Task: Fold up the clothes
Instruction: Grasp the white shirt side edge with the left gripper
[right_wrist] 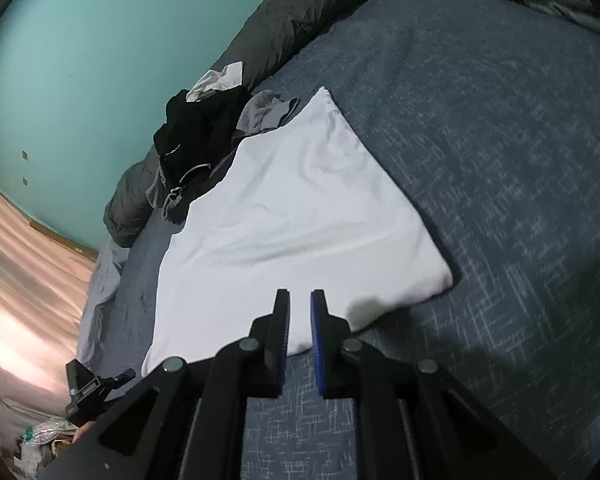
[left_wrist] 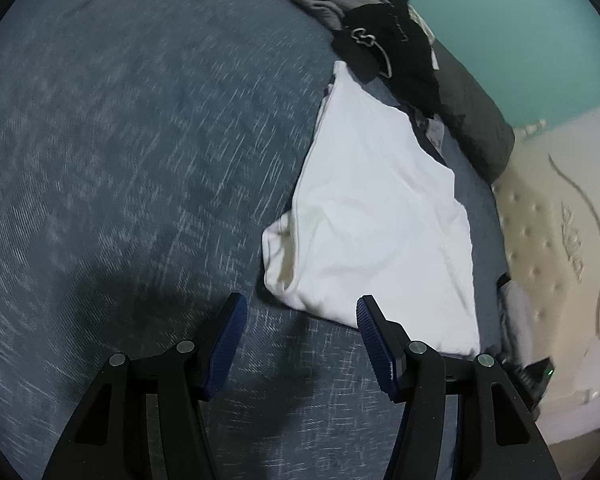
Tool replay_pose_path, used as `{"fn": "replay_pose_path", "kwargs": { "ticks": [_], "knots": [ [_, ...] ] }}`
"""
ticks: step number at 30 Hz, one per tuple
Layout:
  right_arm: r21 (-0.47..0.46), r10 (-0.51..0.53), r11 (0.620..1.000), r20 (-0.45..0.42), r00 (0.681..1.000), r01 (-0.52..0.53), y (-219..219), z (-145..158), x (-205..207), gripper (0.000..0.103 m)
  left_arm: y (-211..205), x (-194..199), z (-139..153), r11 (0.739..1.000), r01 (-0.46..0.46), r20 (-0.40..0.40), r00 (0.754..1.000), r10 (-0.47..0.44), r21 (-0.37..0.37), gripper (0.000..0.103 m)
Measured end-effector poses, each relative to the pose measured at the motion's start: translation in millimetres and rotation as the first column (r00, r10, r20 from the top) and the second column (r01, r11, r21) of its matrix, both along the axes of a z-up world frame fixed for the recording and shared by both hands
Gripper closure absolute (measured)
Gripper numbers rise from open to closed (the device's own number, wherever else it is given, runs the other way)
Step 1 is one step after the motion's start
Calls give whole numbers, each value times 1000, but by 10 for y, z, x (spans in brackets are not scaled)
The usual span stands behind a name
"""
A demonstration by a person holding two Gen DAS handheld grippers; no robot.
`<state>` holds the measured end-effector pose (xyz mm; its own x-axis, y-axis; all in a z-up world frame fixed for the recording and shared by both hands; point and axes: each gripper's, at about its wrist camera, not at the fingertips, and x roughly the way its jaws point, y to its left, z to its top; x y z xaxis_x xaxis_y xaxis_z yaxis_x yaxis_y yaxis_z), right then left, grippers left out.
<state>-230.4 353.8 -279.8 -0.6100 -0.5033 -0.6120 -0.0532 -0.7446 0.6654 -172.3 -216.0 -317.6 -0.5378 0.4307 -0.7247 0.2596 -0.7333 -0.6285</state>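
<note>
Two blue pads of the left gripper [left_wrist: 302,308] stand apart and empty, just beside the folded white shirt [left_wrist: 376,216] on the bed [left_wrist: 120,140] — best centred on its near hem before closing. From the right wrist, the right gripper [right_wrist: 300,300] hangs over that hem, jaws almost together, gripping nothing — it needs opening first.

Blue bedspread [right_wrist: 480,128], grey duvet [right_wrist: 300,12], teal wall [right_wrist: 80,60].

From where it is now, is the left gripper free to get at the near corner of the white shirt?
Probably yes. The left gripper is open and empty, the white shirt lies flat just ahead, and nothing lies between them on the blue bedspread.
</note>
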Motion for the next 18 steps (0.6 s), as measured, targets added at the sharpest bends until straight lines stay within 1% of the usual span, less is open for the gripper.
{"fn": "replay_pose_path", "kwargs": {
  "ticks": [4,6,10,13,17,18],
  "knots": [
    [-26,-33,999,-3,999,33,184,-4,64,92,29,-12,-54,999,-40,-18,999,41,21,42],
    [-24,-51,998,-15,999,51,273,11,77,89,62,-43,-111,998,-50,-15,999,51,42,42],
    [-35,-70,997,-21,997,69,351,-30,75,87,151,-94,-158,998,-56,-25,998,57,23,43],
    [-42,-74,996,-14,997,73,367,-81,58,87,140,-128,-174,997,-76,-33,996,77,35,43],
    [-45,-89,995,1,996,89,407,-148,63,79,118,-162,-159,995,-92,-49,994,94,29,44],
    [-49,-95,994,5,995,95,424,-162,66,78,112,-170,-158,995,-93,-51,994,94,25,47]
  ]
}}
